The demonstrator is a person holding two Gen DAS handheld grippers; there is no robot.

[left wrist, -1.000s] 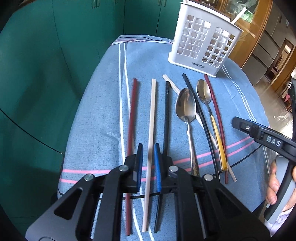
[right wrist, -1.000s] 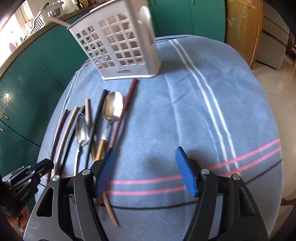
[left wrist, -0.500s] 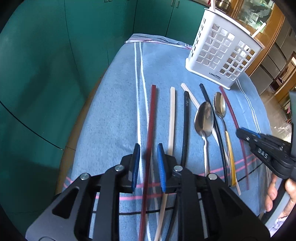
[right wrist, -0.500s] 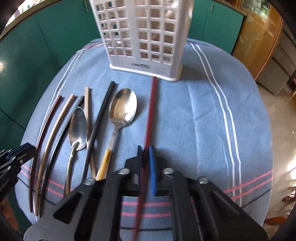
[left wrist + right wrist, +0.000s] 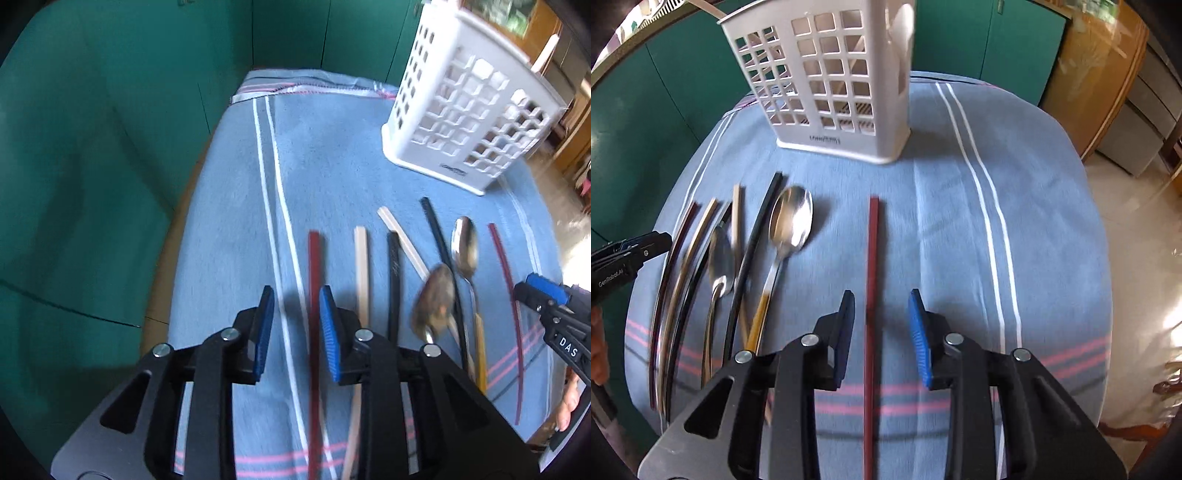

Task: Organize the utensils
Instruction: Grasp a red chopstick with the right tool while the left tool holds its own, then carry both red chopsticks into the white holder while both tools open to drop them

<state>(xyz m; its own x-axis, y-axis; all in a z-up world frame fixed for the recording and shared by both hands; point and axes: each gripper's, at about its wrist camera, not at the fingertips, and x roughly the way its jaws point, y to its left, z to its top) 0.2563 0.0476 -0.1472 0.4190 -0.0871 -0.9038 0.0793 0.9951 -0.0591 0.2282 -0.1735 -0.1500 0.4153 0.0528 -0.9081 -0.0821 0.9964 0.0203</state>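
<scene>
Chopsticks and spoons lie in a row on a blue cloth-covered table [image 5: 332,155]. My left gripper [image 5: 295,301] is open above a dark red chopstick [image 5: 314,266], which runs between its blue pads without being gripped. My right gripper [image 5: 881,306] is open around a second dark red chopstick [image 5: 872,251] lying on the cloth, apart from the others. A white slotted utensil holder [image 5: 469,122] stands at the far end; it also shows in the right wrist view [image 5: 834,77]. Two spoons [image 5: 790,221] lie among black and cream chopsticks.
A cream chopstick [image 5: 361,258] and a black one [image 5: 394,266] lie right of the left gripper. The gold-handled spoon [image 5: 466,251] lies further right. Green cabinets [image 5: 92,147] surround the table's left edge. The right gripper shows at the left view's right edge [image 5: 543,295].
My right gripper was shut on the red chopstick and has opened; that chopstick now lies apart on the cloth. My left gripper has opened wider and sits over the leftmost red chopstick.
</scene>
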